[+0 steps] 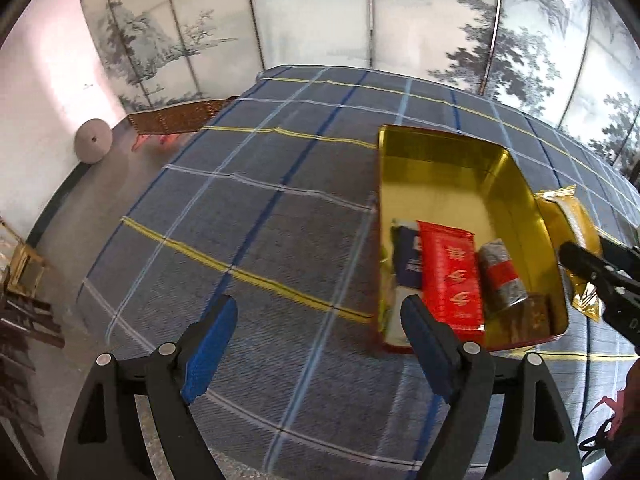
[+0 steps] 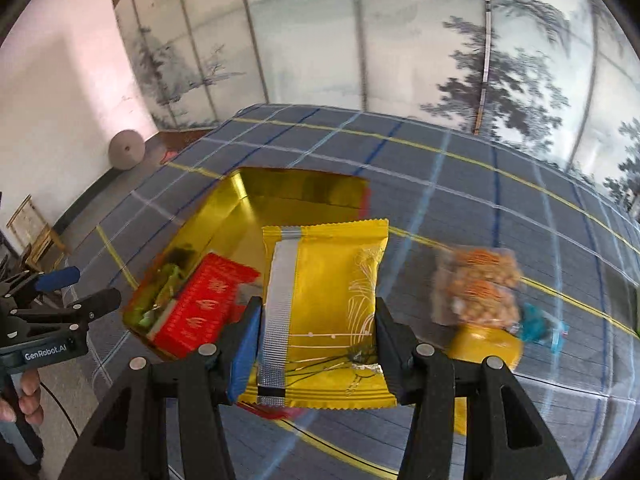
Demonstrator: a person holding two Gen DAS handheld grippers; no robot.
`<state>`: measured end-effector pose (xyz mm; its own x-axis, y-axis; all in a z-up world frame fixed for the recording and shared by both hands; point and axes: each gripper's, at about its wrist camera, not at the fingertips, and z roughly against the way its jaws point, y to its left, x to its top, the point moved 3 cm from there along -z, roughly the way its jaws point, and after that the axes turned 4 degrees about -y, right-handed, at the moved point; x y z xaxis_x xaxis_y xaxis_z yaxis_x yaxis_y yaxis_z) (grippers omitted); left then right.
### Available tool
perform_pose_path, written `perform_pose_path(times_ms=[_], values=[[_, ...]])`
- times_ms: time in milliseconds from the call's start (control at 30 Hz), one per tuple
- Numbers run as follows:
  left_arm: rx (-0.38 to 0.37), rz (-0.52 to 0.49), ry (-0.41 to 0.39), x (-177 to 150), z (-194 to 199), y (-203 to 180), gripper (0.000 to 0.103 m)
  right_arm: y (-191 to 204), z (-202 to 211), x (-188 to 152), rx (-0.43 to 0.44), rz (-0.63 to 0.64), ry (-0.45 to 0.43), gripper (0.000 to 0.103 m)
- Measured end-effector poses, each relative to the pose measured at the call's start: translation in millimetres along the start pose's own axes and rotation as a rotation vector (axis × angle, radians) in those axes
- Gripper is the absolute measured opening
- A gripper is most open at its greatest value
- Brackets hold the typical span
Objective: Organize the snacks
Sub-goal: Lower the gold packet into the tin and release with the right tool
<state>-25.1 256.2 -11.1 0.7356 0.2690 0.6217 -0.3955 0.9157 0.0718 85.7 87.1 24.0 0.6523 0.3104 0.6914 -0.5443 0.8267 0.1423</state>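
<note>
A gold tin (image 1: 448,168) with a red outside sits on the plaid tablecloth; it also shows in the right wrist view (image 2: 240,216). In it lie a red packet (image 1: 450,272), a dark blue packet (image 1: 408,256) and a grey-and-red wrapped bar (image 1: 500,276). My right gripper (image 2: 316,312) is shut on a yellow snack packet (image 2: 332,304) and holds it above the tin's near right edge. That packet (image 1: 576,220) and the right gripper show at the right edge of the left wrist view. My left gripper (image 1: 320,332) is open and empty, left of the tin.
On the cloth right of the tin lie a clear bag of orange snacks (image 2: 480,284), a yellow packet (image 2: 486,346) under it and a small teal wrapper (image 2: 540,326). A painted folding screen (image 2: 360,48) stands behind the table. The table's left edge drops to the floor.
</note>
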Motion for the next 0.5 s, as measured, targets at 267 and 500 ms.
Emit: perform_pose_path(times_ms=[267, 500], values=[[0.033, 0.023, 0.015, -4.6, -2.1, 19.9, 0.082, 23.3, -22.0, -2.6, 0.020, 0.045, 0.039, 0.053], [0.049, 0.042, 0.029, -8.4, -5.3, 30.8, 0.082, 30.2, -37.0, -3.3, 0.013, 0.048, 0.064, 0.053]])
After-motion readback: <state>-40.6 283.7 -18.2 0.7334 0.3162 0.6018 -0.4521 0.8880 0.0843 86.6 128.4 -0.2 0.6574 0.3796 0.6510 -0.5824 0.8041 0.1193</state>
